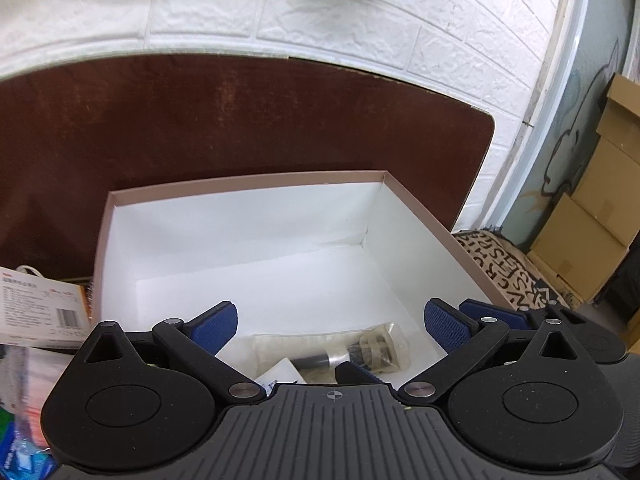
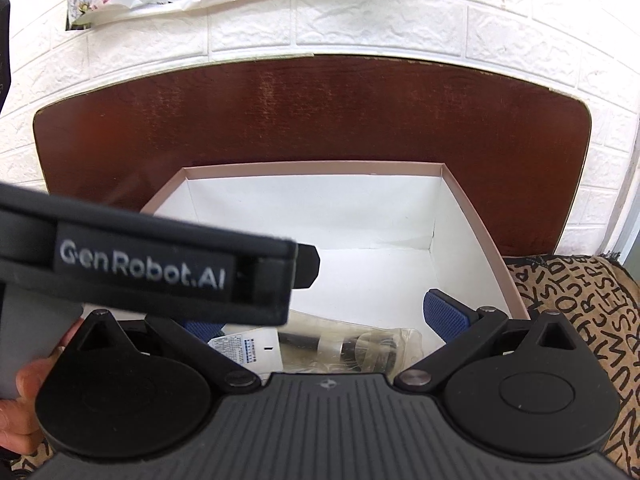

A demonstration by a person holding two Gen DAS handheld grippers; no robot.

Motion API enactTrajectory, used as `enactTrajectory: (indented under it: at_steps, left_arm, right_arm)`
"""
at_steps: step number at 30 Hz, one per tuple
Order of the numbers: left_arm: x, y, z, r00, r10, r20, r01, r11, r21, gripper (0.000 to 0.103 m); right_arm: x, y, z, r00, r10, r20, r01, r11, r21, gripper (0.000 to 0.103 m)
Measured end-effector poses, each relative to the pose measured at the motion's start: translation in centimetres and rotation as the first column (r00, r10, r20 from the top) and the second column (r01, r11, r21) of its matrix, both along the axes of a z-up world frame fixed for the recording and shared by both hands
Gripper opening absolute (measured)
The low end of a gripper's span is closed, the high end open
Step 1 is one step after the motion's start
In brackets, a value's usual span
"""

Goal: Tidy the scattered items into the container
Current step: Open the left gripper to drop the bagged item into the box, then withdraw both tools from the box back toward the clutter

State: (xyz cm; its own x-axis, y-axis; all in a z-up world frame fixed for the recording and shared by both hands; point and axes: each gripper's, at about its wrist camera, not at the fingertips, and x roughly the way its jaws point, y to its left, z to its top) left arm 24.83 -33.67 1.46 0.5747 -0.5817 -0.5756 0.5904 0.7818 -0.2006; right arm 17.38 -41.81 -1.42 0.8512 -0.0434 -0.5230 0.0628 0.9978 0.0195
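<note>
A clear plastic packet (image 1: 340,350) holding a dark cylindrical part and a white label lies on the white floor of the pink-rimmed box (image 1: 248,182). Both the left claw (image 1: 332,326) and right claw (image 2: 324,320) gape apart above it, empty.

A: Both grippers hang over the near end of the open cardboard box (image 1: 248,184), jaws spread. Far half of the box floor (image 2: 372,276) is bare white, plenty of room there.

B: And the near end?

A: A clear plastic packet (image 1: 340,350) with a dark cylindrical part lies flat there, right under the left gripper (image 1: 330,326) and right gripper (image 2: 324,322).

B: Sides?

A: The box walls stand on three sides. The left gripper's body crosses the right wrist view, blocking that side. Outside the left wall, a white printed carton (image 1: 38,312) sits close. The brown headboard (image 2: 320,112) stands behind the box.
</note>
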Motion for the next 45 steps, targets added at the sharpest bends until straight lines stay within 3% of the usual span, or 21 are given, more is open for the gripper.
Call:
enactTrajectory:
  at_steps: [15,26,32,37,45]
  left_arm:
    - [-6.0,4.0,2.4,0.991,0.043,0.127,-0.041,0.999,-0.022,0.103]
    - [-10.9,8.9,1.7,0.973,0.136,0.185,-0.134,0.991,-0.028,0.103]
    - [-13.6,13.4,-0.7,0.965,0.203,0.167,-0.202,0.979,-0.02,0.103]
    - [-15.4,17.7,-3.3,0.96,0.258,0.108,-0.258,0.966,-0.018,0.103]
    - [-16.7,23.8,-7.2,0.952,0.306,0.02,-0.306,0.952,0.014,0.103]
  right_arm:
    - [-4.0,3.3,2.6,0.997,0.03,0.066,-0.028,0.999,-0.028,0.103]
    - [-7.7,7.5,2.1,0.991,0.077,0.108,-0.072,0.996,-0.048,0.103]
    - [-9.9,10.9,-0.1,0.986,0.134,0.099,-0.135,0.991,-0.002,0.103]
    - [-11.1,14.2,-2.4,0.98,0.184,0.072,-0.187,0.981,0.042,0.103]
    - [-11.7,18.9,-6.4,0.963,0.269,-0.004,-0.268,0.963,0.013,0.103]
